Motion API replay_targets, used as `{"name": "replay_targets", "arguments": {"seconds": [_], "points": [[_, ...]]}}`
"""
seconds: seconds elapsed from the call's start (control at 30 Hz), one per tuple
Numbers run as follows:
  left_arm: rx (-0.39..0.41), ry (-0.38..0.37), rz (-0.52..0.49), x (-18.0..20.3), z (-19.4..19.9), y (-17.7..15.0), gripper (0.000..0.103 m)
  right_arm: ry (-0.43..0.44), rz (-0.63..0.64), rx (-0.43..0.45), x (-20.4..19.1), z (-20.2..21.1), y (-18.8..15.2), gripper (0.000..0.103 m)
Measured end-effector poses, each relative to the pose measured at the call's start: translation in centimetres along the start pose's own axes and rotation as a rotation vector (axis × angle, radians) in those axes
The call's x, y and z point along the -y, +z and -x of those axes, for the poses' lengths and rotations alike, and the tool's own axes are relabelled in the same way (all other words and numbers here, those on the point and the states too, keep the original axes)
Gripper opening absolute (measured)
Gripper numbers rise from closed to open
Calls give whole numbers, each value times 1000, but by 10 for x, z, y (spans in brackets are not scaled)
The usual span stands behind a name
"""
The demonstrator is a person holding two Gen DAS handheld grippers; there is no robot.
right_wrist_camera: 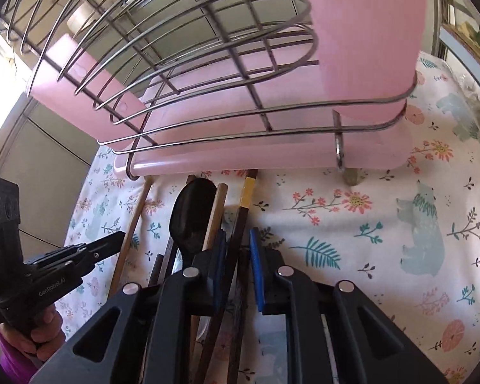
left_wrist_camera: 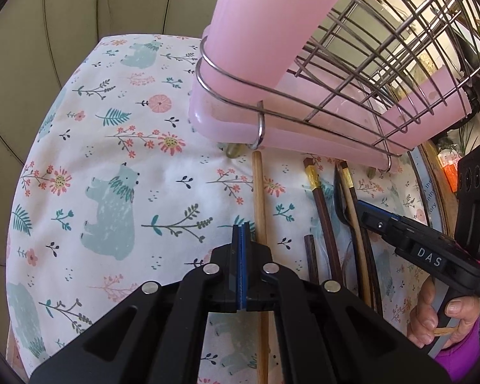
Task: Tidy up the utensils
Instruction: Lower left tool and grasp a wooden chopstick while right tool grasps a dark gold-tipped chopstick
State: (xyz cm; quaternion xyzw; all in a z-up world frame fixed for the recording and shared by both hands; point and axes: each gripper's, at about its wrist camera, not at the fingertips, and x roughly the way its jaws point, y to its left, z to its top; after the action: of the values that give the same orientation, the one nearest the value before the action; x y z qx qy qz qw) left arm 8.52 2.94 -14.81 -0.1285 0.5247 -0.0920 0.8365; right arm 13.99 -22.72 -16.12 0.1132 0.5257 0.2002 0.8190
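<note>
Chopstick [right_wrist_camera: 236, 240] between spread right gripper [right_wrist_camera: 238, 249] fingers (left gripper [left_wrist_camera: 241, 233] fingers pressed together).

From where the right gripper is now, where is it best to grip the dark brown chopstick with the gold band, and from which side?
Probably mid-shaft, from above. The dark brown chopstick with the gold band lies flat on the floral tablecloth, and its banded end reaches the pink drainer tray. The right gripper is open around the shaft; the black spoon lies close on one side.
</note>
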Motion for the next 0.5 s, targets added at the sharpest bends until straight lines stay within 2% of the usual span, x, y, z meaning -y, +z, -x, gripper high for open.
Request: {"name": "replay_targets", "arguments": {"seconds": [0.2,0.4,0.5], "points": [[-42,23,-57,21,-7,16,0,37,-39,3,14,17,-1,14],[-102,82,-114,41,-25,28,12,43,-58,-33,31,27,-1,14],[-110,60,-111,48,-24,28,14,24,-48,-58,35,26,-3,14]]}}
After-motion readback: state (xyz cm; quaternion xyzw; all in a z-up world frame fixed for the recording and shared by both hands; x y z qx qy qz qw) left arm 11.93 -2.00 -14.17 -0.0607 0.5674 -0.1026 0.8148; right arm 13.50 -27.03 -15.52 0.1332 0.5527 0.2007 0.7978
